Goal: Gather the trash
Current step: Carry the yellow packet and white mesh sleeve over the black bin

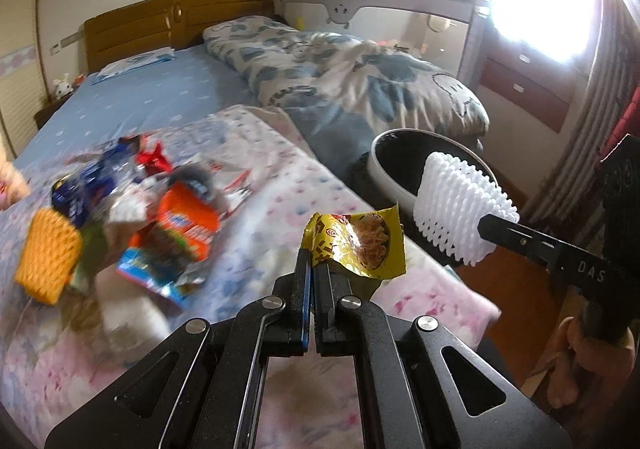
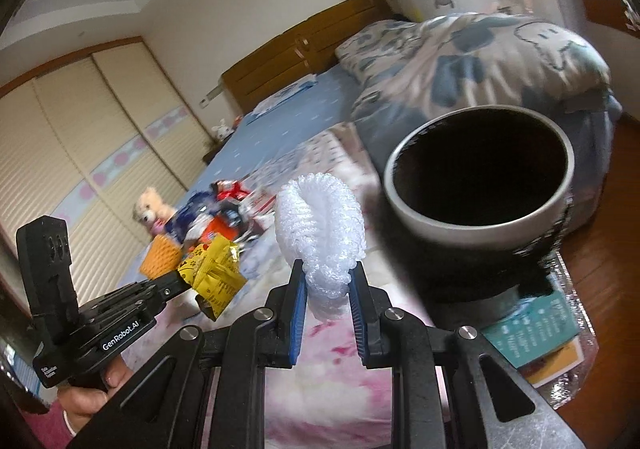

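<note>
We take the trash bin (image 2: 478, 185) as our landmark: a white-rimmed, dark-lined pail standing on the floor at the foot-side edge of the bed (image 1: 132, 105). Our left tool (image 1: 312, 269) is pinched fully closed on a yellow noodle wrapper (image 1: 358, 243), which sticks up from its tips over the bed's edge, just short of the bin and to its left. Our right tool (image 2: 329, 281) stands narrowly parted, clamped on a white foam net sleeve (image 2: 322, 225) that bulges above the blue pads (image 2: 299, 301); in the left wrist view the sleeve hangs right in front of the bin's rim. Farther from the bin, out on the flowered blanket (image 1: 256, 233), lies the remaining trash pile (image 1: 132, 209): an orange foam net (image 1: 48, 253), an orange packet, blue and red wrappers, all blurred. A rumpled quilt (image 1: 360, 77) lies on the bed behind the bin, and a teal box (image 2: 536, 325) lies on the floor right beside its base.
</note>
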Demonstrator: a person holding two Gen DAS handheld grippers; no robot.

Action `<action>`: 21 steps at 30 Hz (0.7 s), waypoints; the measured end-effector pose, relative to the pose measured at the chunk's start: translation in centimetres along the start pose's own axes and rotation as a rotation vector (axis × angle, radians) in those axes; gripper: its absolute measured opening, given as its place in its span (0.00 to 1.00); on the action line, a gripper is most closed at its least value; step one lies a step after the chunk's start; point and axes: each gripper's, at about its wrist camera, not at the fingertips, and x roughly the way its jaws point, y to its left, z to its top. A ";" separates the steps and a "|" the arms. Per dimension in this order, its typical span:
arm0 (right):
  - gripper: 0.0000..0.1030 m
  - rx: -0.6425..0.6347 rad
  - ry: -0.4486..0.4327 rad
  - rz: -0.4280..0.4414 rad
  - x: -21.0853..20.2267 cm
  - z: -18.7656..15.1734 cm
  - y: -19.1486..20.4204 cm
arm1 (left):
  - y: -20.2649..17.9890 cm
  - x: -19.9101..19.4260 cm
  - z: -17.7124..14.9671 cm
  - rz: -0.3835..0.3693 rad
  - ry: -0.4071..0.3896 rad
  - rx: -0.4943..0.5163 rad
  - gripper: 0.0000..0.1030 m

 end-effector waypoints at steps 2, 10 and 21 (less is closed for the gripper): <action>0.19 0.010 -0.010 -0.021 -0.5 0.5 -1.0 | -0.7 0.5 0.4 -0.006 0.002 0.011 0.01; 0.19 0.055 -0.036 -0.099 -1.6 2.5 -5.0 | -4.0 2.9 2.7 -0.044 0.008 0.049 0.01; 0.20 0.105 -0.048 -0.150 -1.9 5.1 -8.9 | -7.8 6.1 5.8 -0.074 0.009 0.099 0.01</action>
